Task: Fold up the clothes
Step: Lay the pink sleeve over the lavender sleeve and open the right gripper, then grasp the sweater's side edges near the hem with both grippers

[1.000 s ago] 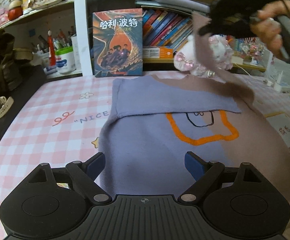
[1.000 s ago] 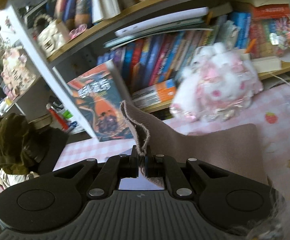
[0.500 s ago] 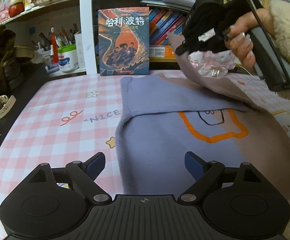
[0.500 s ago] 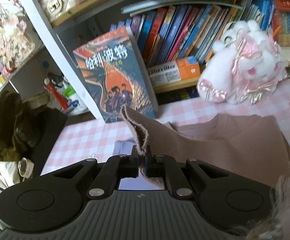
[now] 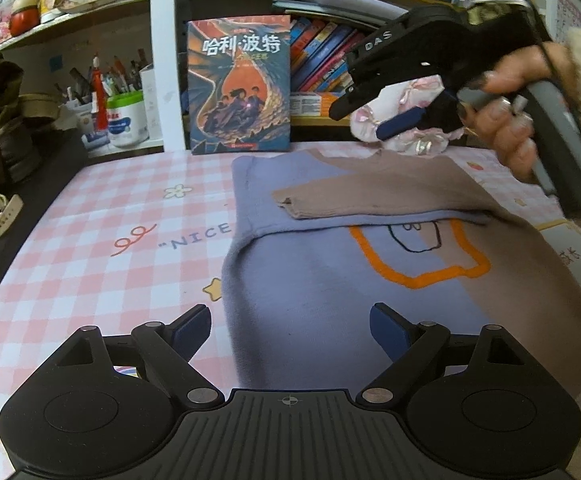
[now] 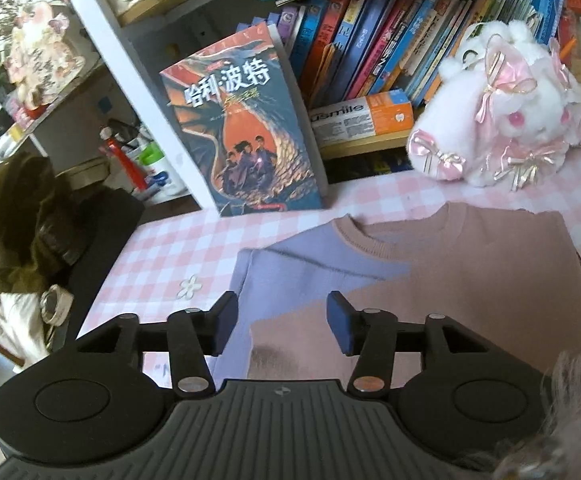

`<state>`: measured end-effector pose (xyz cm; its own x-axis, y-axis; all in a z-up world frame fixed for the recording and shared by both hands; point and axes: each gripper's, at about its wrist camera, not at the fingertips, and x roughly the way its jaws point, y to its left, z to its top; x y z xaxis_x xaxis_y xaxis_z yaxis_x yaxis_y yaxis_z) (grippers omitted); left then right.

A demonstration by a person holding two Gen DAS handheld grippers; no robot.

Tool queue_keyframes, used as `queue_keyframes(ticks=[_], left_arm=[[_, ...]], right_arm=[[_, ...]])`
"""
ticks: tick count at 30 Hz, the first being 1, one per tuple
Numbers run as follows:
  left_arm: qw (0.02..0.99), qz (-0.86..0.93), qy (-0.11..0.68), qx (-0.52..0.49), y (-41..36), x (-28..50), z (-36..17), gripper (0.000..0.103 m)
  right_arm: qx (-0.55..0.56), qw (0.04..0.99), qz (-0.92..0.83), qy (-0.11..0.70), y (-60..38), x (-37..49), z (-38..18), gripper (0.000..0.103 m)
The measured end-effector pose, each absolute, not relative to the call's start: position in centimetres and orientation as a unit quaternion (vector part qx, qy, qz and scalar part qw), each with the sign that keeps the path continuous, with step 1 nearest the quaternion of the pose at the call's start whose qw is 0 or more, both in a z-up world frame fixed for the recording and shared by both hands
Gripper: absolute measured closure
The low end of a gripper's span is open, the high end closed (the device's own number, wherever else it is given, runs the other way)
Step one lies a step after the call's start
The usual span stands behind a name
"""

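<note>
A: Now the right gripper (image 5: 364, 120) hangs above the sweater (image 5: 330, 280) with nothing in it. Its jaws have just been opening, they stand about half apart, and the brown sleeve (image 5: 370, 198) they pinched a second ago lies flat across the chest.

B: Where exactly does the sleeve rest?

A: Its cuff reaches onto the purple half and overlaps the purple sleeve (image 5: 290, 184) already folded in. In the right wrist view the cuff (image 6: 286, 344) lies just below the blue pads (image 6: 340, 324), clear of both.

B: And the left gripper (image 5: 290, 326)?

A: Wide open and empty, low over the hem end of the sweater, as it was a second ago.

B: So where does the fold stand?

A: Both sleeves appear tucked in, and the sweater lies face up on the pink checked table (image 5: 90, 248), collar toward the book (image 5: 240, 84). Judging by that, the body itself remains to be folded, probably hem toward collar.
</note>
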<state>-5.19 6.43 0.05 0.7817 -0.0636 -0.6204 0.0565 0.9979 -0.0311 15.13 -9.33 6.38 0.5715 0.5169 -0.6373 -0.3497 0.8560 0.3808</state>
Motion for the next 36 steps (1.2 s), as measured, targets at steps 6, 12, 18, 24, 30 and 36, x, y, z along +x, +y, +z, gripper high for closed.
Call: queue_keyframes(ticks=[6, 12, 18, 24, 30, 36], left_arm=[[0.939, -0.018, 0.342, -0.012, 6.1, -4.4, -0.3, 0.014], [0.937, -0.013, 0.35, -0.015, 5.3, -4.6, -0.3, 0.014], [0.931, 0.002, 0.365, -0.027, 4.3, -5.2, -0.4, 0.014], [0.925, 0.033, 0.377, -0.03, 3.2, -6.6, -0.4, 0.014], [0.915, 0.063, 0.394, -0.057, 3.6, -8.1, -0.8, 0.014], [0.895, 0.091, 0.43, -0.072, 4.2, -9.2, -1.2, 0.014]], right_arm=[[0.09, 0.876, 0.257, 0.399, -12.0, 11.8, 6.4, 0.039], [0.077, 0.887, 0.206, 0.405, -17.1, 7.7, 5.5, 0.036], [0.071, 0.895, 0.152, 0.413, -22.2, 3.9, 3.0, 0.037], [0.061, 0.901, 0.115, 0.414, -26.4, 0.3, 1.6, 0.038], [0.052, 0.901, 0.089, 0.421, -30.0, -2.0, 0.7, 0.041], [0.057, 0.898, 0.085, 0.428, -32.8, -4.1, -0.1, 0.045]])
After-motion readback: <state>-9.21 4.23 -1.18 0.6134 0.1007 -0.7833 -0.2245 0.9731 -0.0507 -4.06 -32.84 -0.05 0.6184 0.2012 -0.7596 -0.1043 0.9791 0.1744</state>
